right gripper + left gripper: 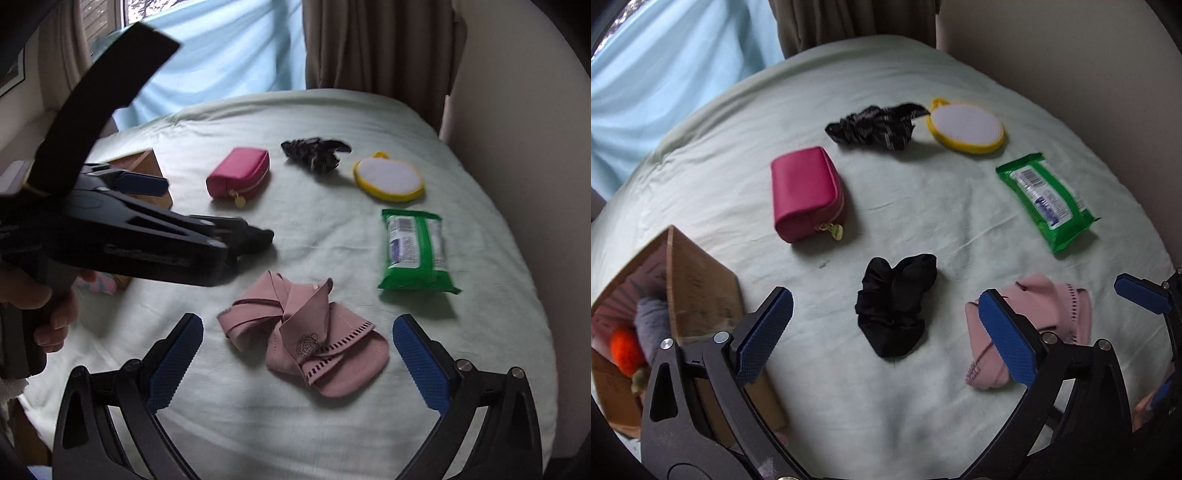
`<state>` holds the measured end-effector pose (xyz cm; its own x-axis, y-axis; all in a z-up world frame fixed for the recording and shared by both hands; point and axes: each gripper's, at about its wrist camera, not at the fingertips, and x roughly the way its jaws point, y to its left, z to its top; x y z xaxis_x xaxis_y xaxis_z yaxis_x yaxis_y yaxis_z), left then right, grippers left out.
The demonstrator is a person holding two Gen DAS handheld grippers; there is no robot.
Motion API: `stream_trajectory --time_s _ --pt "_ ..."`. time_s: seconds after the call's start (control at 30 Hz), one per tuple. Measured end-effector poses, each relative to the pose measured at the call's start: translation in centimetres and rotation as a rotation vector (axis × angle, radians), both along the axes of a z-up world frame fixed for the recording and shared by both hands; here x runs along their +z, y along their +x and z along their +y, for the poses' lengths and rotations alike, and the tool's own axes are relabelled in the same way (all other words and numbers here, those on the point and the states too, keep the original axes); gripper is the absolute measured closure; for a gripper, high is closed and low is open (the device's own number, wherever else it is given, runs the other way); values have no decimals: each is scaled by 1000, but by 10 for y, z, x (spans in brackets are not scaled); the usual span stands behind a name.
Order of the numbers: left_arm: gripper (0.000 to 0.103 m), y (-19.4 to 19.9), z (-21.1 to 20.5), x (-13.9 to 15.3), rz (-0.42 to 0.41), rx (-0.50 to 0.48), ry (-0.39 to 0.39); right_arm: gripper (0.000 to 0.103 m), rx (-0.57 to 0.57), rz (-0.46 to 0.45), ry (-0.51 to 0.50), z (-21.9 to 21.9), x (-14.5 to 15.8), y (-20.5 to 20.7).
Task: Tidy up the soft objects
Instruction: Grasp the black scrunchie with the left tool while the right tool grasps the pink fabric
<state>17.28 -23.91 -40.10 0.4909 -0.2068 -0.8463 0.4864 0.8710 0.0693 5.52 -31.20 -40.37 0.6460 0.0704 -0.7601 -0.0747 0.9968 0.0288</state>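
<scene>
Six loose items on the pale green bedsheet (886, 406), none in a grip. Left gripper (886, 328) has jaws wide apart, black scrunchie (895, 306) lying between the pads on the sheet, no contact. Right gripper (298, 363) also spread wide, above the crumpled pink cloth (306, 332), which has an embroidered emblem and a dashed border; pads clear of it.

Further back: magenta zip pouch (805, 192) with a gold pull, black patterned fabric piece (875, 127) touching the yellow-rimmed round pad (966, 125), green wipes pack (1047, 201) just beside the pad, label side up.

Cardboard box (698, 284) at the left edge of the bed, flap up. Inside: an orange fuzzy item (626, 350) and a grey fluffy one (652, 321) next to it; something small below them, too blurred to name.

Right wrist view shows a hand (44, 310) on the left gripper's handle.
</scene>
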Motion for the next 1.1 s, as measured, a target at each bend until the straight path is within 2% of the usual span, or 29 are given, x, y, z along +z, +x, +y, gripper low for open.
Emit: stream_trajectory --time_s 0.23,0.3,0.43,0.47,0.5,0.53,0.6,0.7,0.9,1.1 --pt "14 19 -15 -47 32 -7 33 1 35 27 -8 -2 -34 19" --pt "22 24 -18 -56 40 -7 44 3 42 48 -5 -2 -41 24" --pt "30 34 -18 -73 80 -9 50 5 52 72 -6 2 -50 30" --pt "33 35 -17 -75 93 -12 43 11 52 73 -9 2 -51 31" --pt "41 36 -16 -76 101 -17 31 20 47 75 -24 3 -52 32" --pt "48 37 -15 -77 105 -23 26 23 43 76 -35 3 -52 32" --pt "60 36 -16 -77 107 -43 22 42 29 75 -53 1 -52 33" --pt "74 34 -19 -77 111 -76 20 56 4 79 -51 -5 -51 36" --pt "83 31 -25 -73 115 -103 25 70 -10 81 -54 -7 -48 37" --pt "84 29 -15 -64 127 -79 15 76 -43 79 -19 -12 -40 37"
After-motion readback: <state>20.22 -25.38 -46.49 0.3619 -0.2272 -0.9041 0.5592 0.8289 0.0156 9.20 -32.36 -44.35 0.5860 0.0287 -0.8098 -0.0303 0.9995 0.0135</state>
